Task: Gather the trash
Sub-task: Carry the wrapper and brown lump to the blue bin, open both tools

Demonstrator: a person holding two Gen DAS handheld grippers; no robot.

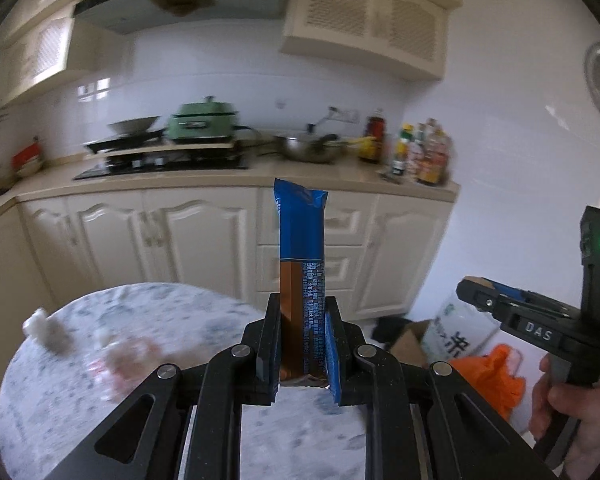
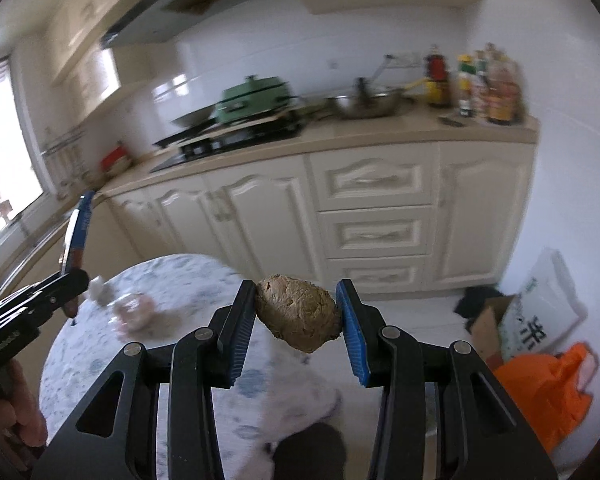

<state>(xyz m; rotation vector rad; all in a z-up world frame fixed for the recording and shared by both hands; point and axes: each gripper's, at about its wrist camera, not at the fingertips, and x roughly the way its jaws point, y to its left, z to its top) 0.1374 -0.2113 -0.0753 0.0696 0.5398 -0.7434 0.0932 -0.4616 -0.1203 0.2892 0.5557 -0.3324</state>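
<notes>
The left gripper (image 1: 302, 344) is pinching a long, flat, glossy blue-and-brown wrapper (image 1: 302, 264) that is standing upright above the round, mottled table (image 1: 180, 308). The right gripper (image 2: 299, 316) is clamping a rough, crumbly brown lump (image 2: 298, 312) between its ribbed blue pads (image 2: 352, 336), held over the same table beside crumpled scraps (image 2: 134, 308).

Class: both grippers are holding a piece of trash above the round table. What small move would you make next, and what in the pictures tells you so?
Probably carry both pieces right, toward the orange bag on the floor. The left gripper is shut on the blue wrapper, the right gripper on the brown lump; both hands are full, so the crumpled scraps on the table must wait.
</notes>
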